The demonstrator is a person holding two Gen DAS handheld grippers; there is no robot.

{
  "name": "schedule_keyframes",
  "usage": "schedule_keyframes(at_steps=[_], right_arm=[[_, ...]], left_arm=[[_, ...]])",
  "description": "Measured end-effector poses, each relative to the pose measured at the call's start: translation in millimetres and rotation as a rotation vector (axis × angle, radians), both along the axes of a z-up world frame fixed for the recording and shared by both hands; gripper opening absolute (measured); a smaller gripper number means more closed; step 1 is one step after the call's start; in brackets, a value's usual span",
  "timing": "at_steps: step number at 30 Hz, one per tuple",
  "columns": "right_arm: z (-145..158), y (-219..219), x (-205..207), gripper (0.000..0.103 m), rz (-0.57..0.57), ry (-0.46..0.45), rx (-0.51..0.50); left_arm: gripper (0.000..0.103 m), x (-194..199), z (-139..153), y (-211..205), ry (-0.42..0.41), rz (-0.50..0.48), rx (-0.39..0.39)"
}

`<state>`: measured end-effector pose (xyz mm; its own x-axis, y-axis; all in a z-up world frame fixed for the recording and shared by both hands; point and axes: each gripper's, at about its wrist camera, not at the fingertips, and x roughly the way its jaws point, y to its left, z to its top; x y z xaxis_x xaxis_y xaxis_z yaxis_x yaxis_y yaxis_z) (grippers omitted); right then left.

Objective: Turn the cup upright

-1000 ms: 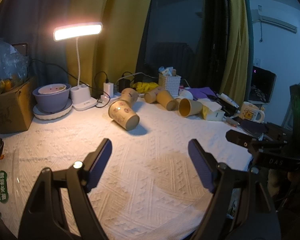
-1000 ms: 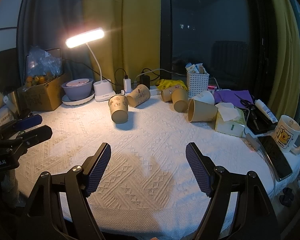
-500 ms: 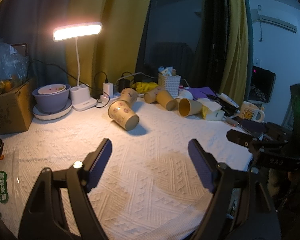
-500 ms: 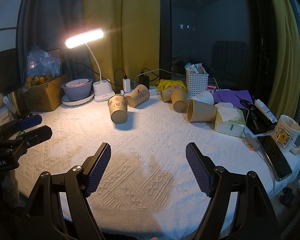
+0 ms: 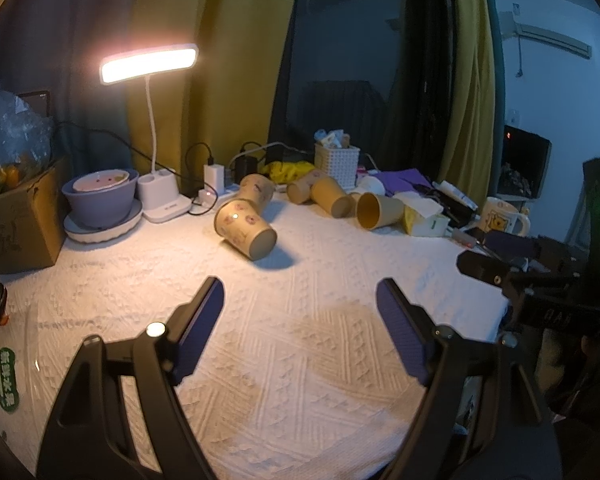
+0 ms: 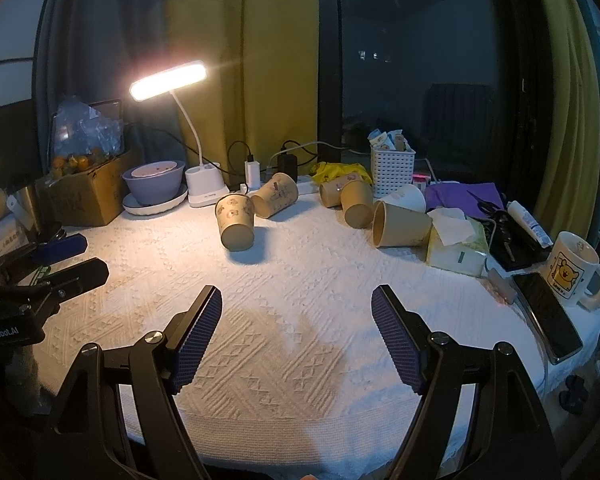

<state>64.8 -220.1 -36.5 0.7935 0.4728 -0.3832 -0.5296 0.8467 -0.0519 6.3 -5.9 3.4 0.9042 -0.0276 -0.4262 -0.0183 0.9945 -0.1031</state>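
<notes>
Both tools gape empty; paper cup [image 6: 236, 222] lies sideways, base toward them.

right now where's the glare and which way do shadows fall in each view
Left wrist: the lamp blows out white, and the nearest cup throws its shadow right and toward the camera. Right wrist: the lamp flares with streaks, the cup shadow falls toward the camera; fisheye bends the curtains in both.

We see a table under a white textured cloth [image 6: 300, 280]; on it lie tipped paper cups [image 6: 236, 222], a lit desk lamp [image 6: 206, 190], a purple bowl [image 6: 154, 182], tissue pack [image 6: 456, 248], phone [image 6: 548, 312] and mug [image 6: 574, 268].
</notes>
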Motion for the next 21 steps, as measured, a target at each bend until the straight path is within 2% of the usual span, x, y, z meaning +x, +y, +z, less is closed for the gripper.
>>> schedule_keyframes(at_steps=[10,21], right_arm=[[4,-12,25,0.08,-0.032,0.013,0.003],[1,-42,85,0.08,-0.092,0.055,0.019]], left_arm=[[0.08,37,3,-10,0.041,-0.044,0.047],[0.08,119,6,-32,0.117,-0.14,0.123]])
